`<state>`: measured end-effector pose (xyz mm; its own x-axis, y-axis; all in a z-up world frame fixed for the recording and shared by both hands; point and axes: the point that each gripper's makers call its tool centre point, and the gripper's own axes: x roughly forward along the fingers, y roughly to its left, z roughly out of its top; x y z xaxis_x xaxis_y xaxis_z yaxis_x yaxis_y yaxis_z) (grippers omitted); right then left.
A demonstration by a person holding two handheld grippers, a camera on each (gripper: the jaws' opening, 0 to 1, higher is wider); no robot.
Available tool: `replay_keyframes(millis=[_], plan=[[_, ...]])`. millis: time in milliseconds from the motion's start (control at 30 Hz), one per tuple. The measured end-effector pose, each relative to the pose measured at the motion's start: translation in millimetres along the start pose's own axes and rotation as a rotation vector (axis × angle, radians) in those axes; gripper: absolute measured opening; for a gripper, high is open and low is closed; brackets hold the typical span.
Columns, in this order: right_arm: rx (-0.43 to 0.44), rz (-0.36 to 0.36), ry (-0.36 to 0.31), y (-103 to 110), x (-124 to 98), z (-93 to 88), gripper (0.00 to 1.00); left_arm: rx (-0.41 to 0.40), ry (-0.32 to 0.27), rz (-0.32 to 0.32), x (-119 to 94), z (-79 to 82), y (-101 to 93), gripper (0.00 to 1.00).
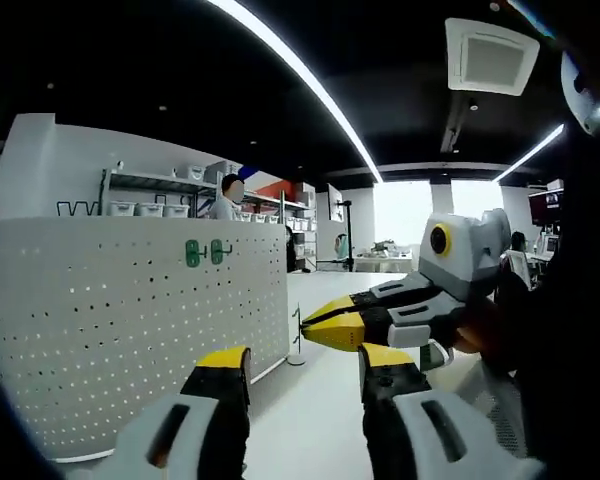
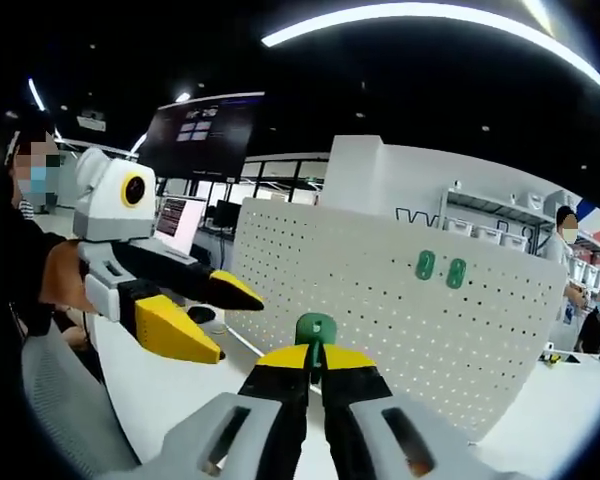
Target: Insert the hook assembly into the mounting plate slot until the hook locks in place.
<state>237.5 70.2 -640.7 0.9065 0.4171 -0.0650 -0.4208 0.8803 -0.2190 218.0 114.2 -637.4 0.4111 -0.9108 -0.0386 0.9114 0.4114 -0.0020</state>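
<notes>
Your right tongs [image 2: 315,362] are clamped on a green hook [image 2: 314,329], well short of the white pegboard [image 2: 380,310]. Your left tongs [image 1: 302,362] hang open and empty, near two green hooks [image 1: 207,252] already on the board.

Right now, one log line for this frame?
right gripper: shut on green hook | left gripper: open | pegboard: two green hooks mounted | insertion: not started
</notes>
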Motion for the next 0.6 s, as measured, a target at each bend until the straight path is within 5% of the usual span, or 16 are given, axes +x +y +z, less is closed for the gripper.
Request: replay_keyframes(millis=[600], plan=[[-0.001,-0.081,-0.016,-43,-3,9.0,0.01,0.082,0.04,0.078,-21,-9.9,5.9,0.6]])
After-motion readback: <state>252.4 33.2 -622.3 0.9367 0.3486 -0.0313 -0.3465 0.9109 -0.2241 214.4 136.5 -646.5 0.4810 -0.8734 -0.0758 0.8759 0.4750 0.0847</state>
